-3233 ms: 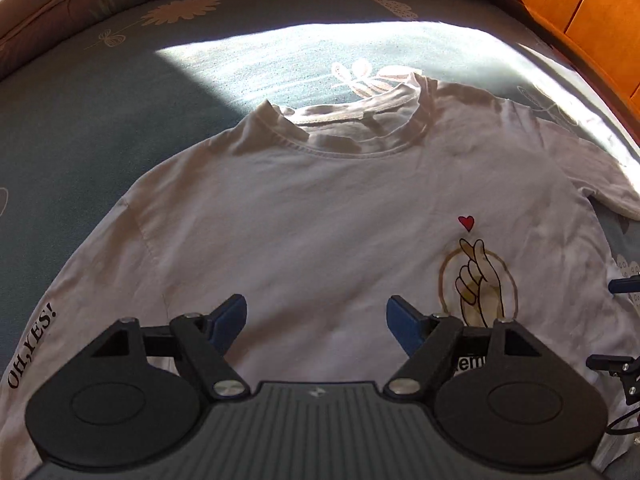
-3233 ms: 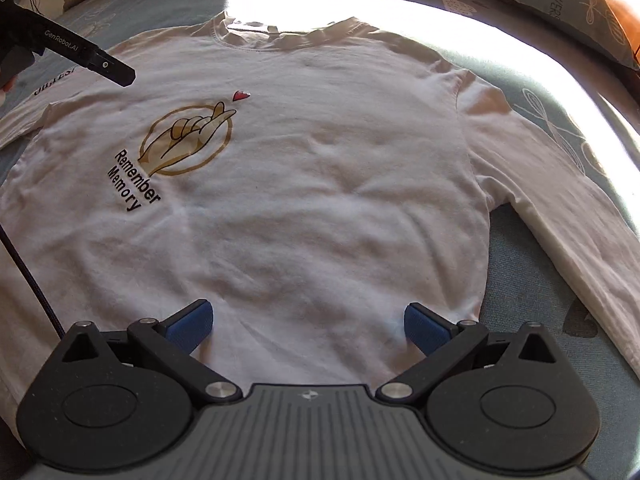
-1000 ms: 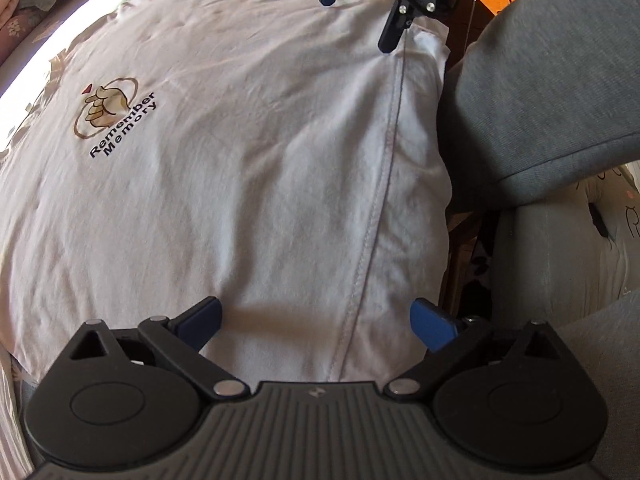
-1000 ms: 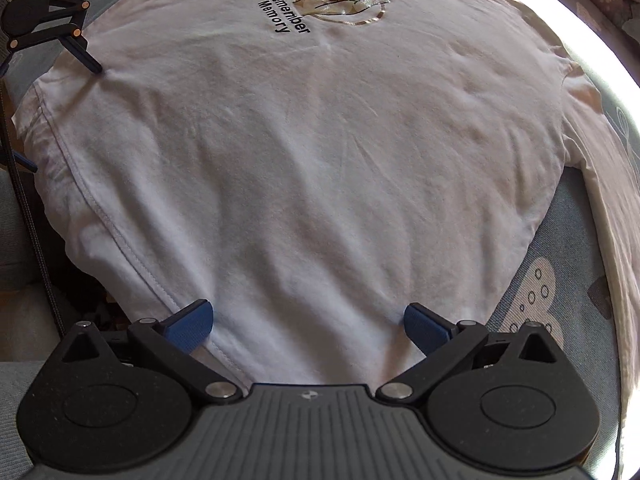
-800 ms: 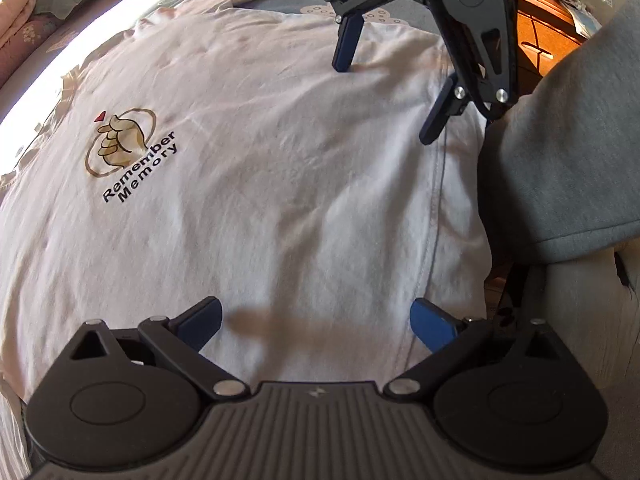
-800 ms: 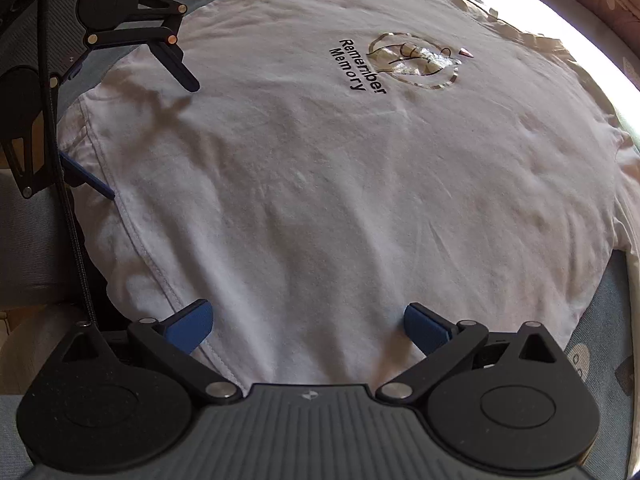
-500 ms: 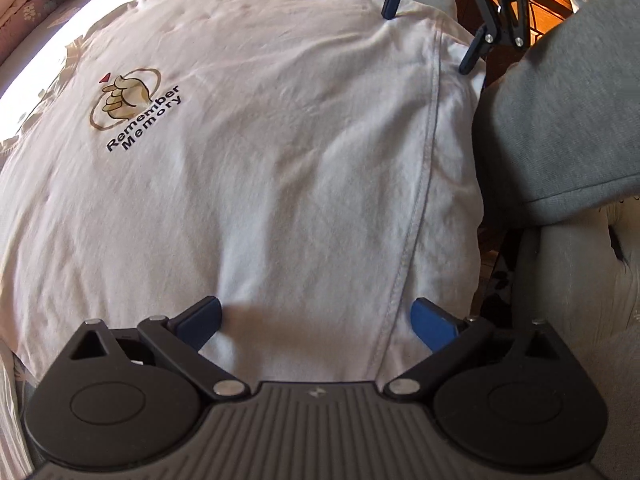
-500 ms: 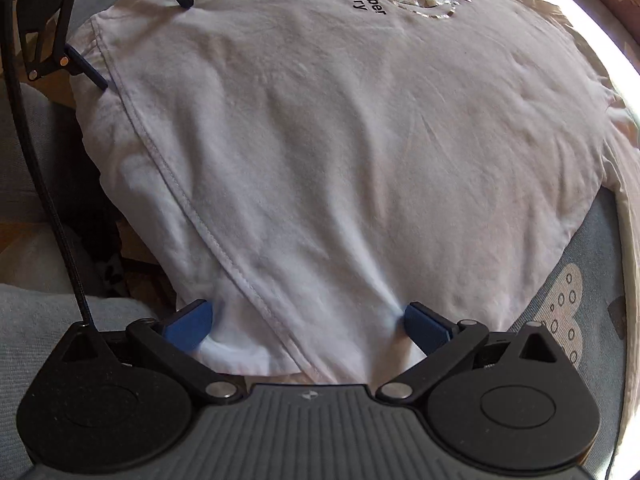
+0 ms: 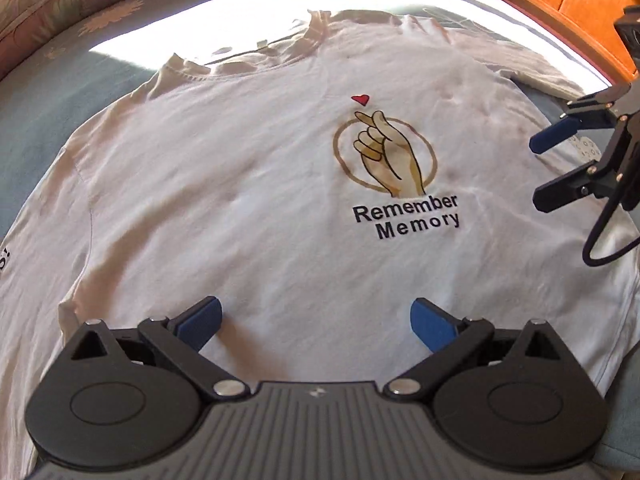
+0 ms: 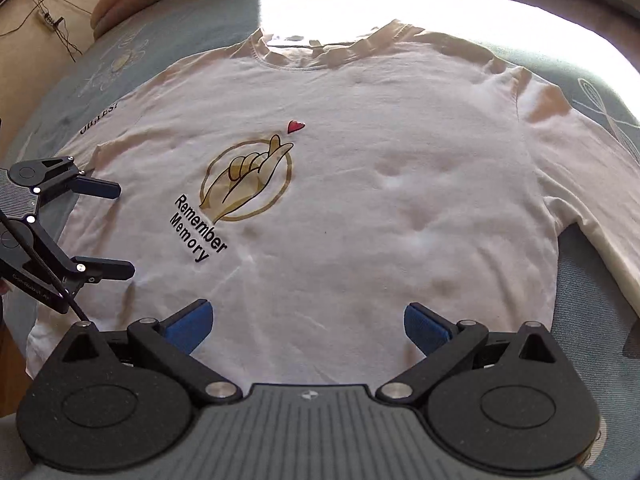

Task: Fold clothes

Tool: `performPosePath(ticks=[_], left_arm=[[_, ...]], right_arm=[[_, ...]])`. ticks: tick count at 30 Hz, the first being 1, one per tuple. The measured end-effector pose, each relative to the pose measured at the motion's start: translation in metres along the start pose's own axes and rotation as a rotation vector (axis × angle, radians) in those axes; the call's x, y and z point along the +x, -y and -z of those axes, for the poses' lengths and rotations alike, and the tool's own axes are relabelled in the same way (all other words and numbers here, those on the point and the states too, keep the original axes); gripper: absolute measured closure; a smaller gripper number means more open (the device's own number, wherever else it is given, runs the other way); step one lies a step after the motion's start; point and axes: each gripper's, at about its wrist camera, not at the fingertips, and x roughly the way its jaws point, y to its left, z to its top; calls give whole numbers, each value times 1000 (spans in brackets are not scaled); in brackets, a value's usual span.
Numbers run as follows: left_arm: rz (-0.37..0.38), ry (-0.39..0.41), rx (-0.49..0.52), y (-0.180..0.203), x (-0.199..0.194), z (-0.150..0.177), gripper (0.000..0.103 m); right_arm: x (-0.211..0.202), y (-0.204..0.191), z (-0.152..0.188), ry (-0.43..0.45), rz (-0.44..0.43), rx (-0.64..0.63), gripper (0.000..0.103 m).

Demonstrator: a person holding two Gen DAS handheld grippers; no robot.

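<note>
White long-sleeve shirt (image 10: 360, 208) spread flat, print side up, on the bed (image 10: 592, 304), sleeves out to the sides. No fold showing. Left claw (image 9: 316, 320) and right claw (image 10: 306, 322) both wide, holding nothing, hovering over the lower body. Looks like pre-grasp; next probably means pinching a hem or sleeve edge.

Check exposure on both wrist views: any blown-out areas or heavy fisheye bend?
Left wrist: a sunlit band across the bedspread behind the shirt collar clips to white; the chest print stays sharp; the wooden frame at top right bows with fisheye. Right wrist: the same sun patch behind the shirt blows out; the shirt's far sleeve stretches toward the edge; lower corners vignette dark.
</note>
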Motion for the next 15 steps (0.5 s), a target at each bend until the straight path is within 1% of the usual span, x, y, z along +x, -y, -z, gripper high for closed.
performPosePath(ticks=[1,2,5,7,9,12,15], left_arm=[[-7,-7,-7,-3,-2,6,3],[-14,-14,-10,-5,-5,13,3],[-18,1,-72,-19,-8,9,3],[-20,13,-117,-28,-10,6,3],[-23,25,-161,-38,-11,2,3],[-26,43,-228,-52,-14,-3,3],[-33,38,-253,-55,-14,6,3]], right_arm=[[4,0,0,-5,11,17,0],[5,1,7,-24,27,11,0],[-1,2,33,-60,71,-51,0],[-3,-1,45,-74,111,-101,0],[-2,-4,50,-74,148,-124,0],[1,-7,49,-57,195,-71,0],[2,-8,48,-45,221,-26,0]])
